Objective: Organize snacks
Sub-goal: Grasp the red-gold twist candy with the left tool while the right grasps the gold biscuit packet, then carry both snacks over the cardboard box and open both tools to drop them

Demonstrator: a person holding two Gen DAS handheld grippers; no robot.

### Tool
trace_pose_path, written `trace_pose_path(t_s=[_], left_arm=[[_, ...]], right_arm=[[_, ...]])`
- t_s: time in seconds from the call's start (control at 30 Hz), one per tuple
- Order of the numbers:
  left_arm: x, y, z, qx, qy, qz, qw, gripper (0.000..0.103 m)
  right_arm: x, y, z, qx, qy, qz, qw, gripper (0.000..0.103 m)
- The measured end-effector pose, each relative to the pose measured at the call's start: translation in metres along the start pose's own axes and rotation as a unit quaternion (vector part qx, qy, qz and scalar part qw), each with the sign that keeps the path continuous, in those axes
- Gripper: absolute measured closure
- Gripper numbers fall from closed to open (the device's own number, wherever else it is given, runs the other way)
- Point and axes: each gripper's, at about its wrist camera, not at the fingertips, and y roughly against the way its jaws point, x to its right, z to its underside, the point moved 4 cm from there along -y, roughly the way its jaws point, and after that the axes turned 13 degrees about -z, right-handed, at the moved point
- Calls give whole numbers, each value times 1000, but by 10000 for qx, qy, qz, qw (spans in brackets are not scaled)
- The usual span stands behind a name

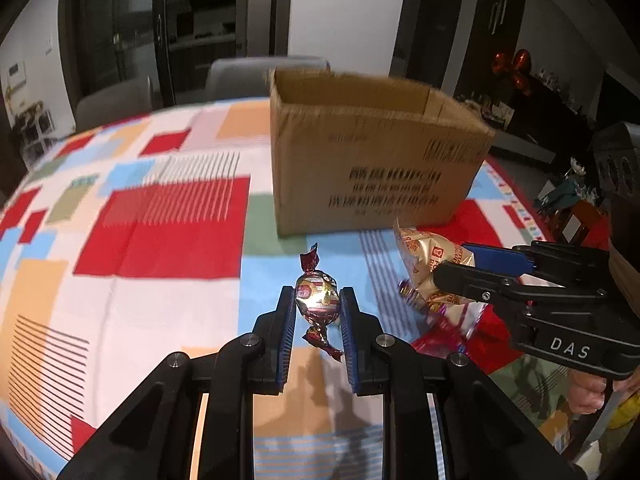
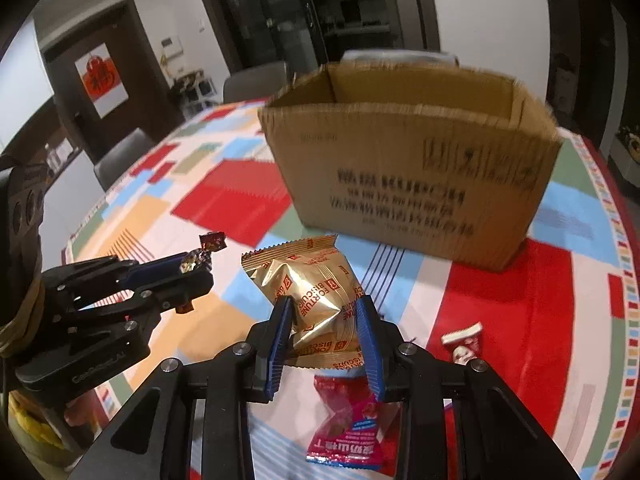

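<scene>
My left gripper point(image 1: 318, 300) is shut on a dark red twist-wrapped candy point(image 1: 317, 300) and holds it above the patterned tablecloth point(image 1: 160, 240). My right gripper point(image 2: 325, 308) is shut on a gold Fortune Biscuits packet point(image 2: 312, 288), also lifted; the packet also shows in the left wrist view point(image 1: 430, 268) between the right gripper's fingers point(image 1: 464, 276). The left gripper point(image 2: 196, 266) with the candy point(image 2: 210, 246) shows at the left of the right wrist view. An open cardboard box point(image 1: 372, 160) stands just behind both grippers, also seen in the right wrist view point(image 2: 412, 168).
A red snack packet point(image 2: 348, 424) lies on the cloth under the right gripper. A small red-and-white candy point(image 2: 464, 340) lies to its right. Grey chairs point(image 2: 124, 156) stand around the table's far edge. A person's hand point(image 1: 592, 396) holds the right gripper.
</scene>
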Motion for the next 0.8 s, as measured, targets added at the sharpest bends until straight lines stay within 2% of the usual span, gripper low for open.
trace_pose_path(t_s=[0.3,0.8], left_arm=[[4,31,-31,504,-80,-14,9987,81],[14,51,-84,970,-210,43,9951,81]], right_arm=[[-5,39,-28,584,98,141,9981,69],[-5,81,-71,1218,175,353,9918,69]])
